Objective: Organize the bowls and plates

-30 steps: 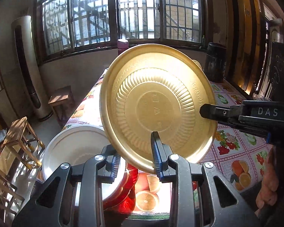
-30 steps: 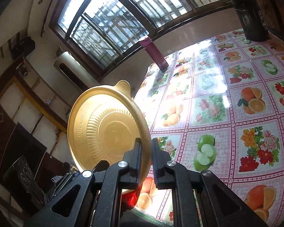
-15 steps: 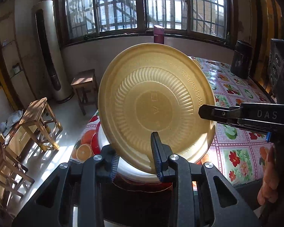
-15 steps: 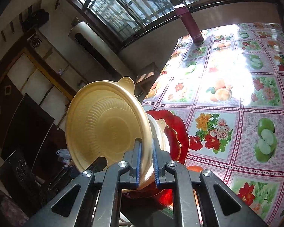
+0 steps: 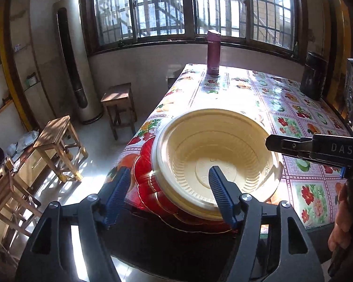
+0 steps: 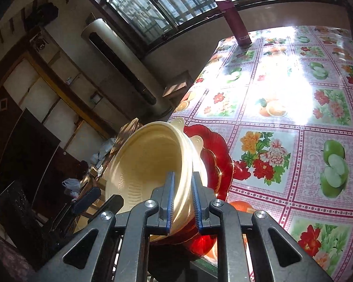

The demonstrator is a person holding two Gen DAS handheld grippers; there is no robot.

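My right gripper (image 6: 182, 202) has its fingers clenched on the rim of the cream round plastic bowl (image 5: 220, 159). The bowl is nested, tilted, in another pale bowl on the red glossy scalloped plates (image 6: 217, 155), at the near corner of the counter (image 5: 291, 108) with the fruit-pattern cloth. My left gripper (image 5: 170, 197) has its fingers released wide, at 6 o'clock of the bowl. A purple tall bottle (image 5: 213, 52) stands at 12 o'clock, well apart.
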